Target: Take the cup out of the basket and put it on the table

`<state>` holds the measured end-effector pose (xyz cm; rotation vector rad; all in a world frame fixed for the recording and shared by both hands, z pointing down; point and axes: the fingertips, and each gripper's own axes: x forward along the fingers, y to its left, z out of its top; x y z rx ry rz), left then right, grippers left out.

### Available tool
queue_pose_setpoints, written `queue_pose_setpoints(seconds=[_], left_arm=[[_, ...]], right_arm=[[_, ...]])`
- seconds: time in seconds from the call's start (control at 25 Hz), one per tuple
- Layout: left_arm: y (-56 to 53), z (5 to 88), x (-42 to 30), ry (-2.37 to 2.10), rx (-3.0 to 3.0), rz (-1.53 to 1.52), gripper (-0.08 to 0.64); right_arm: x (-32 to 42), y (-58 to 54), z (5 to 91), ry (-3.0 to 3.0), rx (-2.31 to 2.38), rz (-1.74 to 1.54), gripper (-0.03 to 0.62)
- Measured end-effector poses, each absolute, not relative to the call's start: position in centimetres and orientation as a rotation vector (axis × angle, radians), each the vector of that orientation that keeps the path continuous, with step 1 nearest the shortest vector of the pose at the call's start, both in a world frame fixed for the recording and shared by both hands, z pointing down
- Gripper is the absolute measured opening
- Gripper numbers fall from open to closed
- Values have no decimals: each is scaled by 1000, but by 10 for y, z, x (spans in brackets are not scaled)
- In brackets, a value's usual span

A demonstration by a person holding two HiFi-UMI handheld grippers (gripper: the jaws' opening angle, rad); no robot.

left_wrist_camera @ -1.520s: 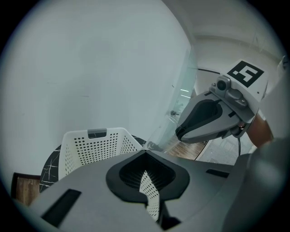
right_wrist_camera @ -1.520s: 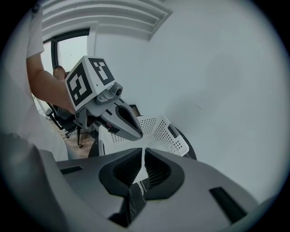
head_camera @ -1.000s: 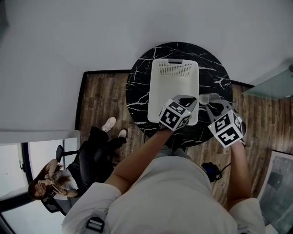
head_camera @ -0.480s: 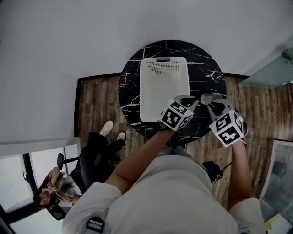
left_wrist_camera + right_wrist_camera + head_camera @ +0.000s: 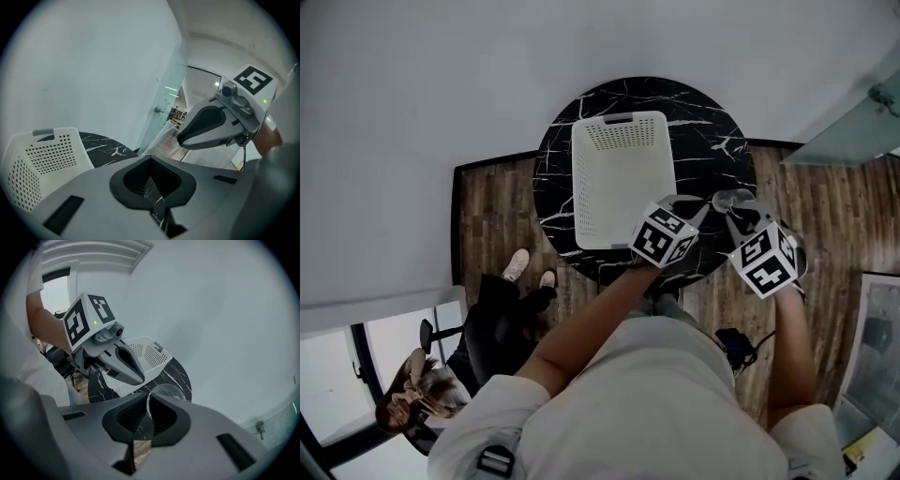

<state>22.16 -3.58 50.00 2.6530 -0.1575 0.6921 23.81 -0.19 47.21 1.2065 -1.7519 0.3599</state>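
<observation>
Okay so the cup (image 5: 729,199) is out of the basket (image 5: 578,187) at this point. It's a clear glass one, sitting just off the basket's right side, near its front corner, over the black marble table (image 5: 712,159). The right claw (image 5: 739,211) is clamped onto it: in the right gripper view the two jaws are pinched together on the thin glass rim, with the rest of the cup showing just past them. Honestly can't say if the cup's bottom is touching the tabletop or hanging a bit above it, since the head view is too steep for that.

The left claw (image 5: 686,208) is right by the basket's front right corner, between the basket and the cup. Its jaws are closed with nothing in them; only a sliver of marble shows through the slit in the left gripper view.

The basket itself is white with holes in the walls, and looks empty from above.
</observation>
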Motion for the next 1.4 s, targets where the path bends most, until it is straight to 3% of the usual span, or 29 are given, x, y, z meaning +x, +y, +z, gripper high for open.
queue_pose_setpoints(seconds=[1.4], left_arm=[[24,574,237,-180,2413,685,-6]], right_arm=[[259,26,585,-1743,974,454,25]])
